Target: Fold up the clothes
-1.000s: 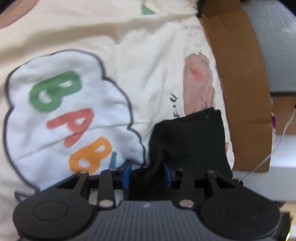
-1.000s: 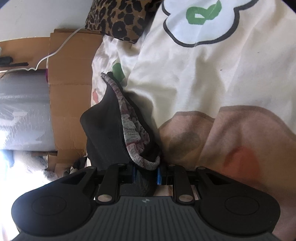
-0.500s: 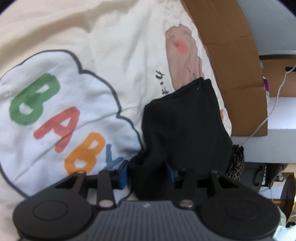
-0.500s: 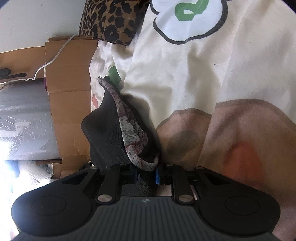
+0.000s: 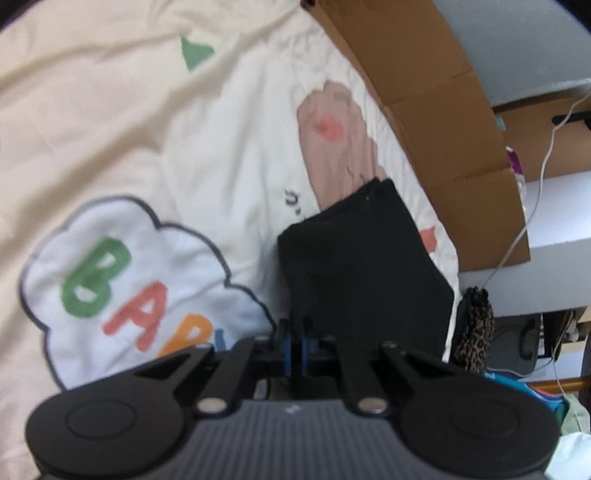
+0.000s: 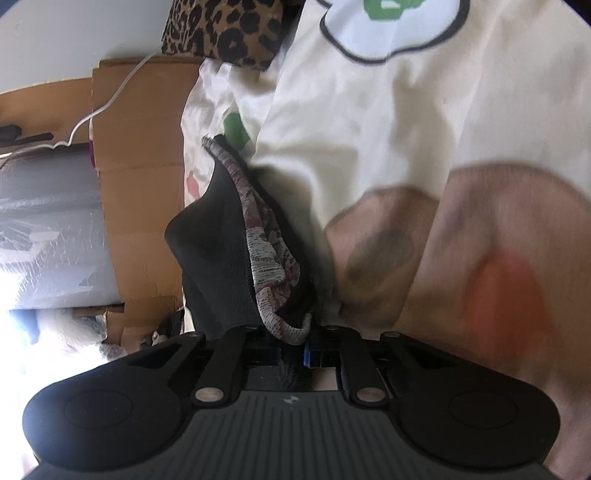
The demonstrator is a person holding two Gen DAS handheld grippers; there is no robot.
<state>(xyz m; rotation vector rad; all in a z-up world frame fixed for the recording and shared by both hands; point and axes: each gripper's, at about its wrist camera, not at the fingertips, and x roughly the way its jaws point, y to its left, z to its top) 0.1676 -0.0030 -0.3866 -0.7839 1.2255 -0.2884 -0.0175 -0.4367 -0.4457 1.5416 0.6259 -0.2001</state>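
Fingers of both grippers are pinched on one black garment (image 5: 365, 266) over a printed cream blanket (image 5: 110, 110).

The left gripper (image 5: 294, 345) has its blue pads nearly together on the garment's near edge; the soft, matte cloth spreads away in a flat, folded panel. The right gripper (image 6: 295, 345) clamps a bunched part beside the grey-and-maroon patterned waistband (image 6: 264, 243). Brown corrugated cardboard (image 5: 454, 122) stands just beyond the blanket; a leopard-print cushion (image 6: 229, 29) lies far off.
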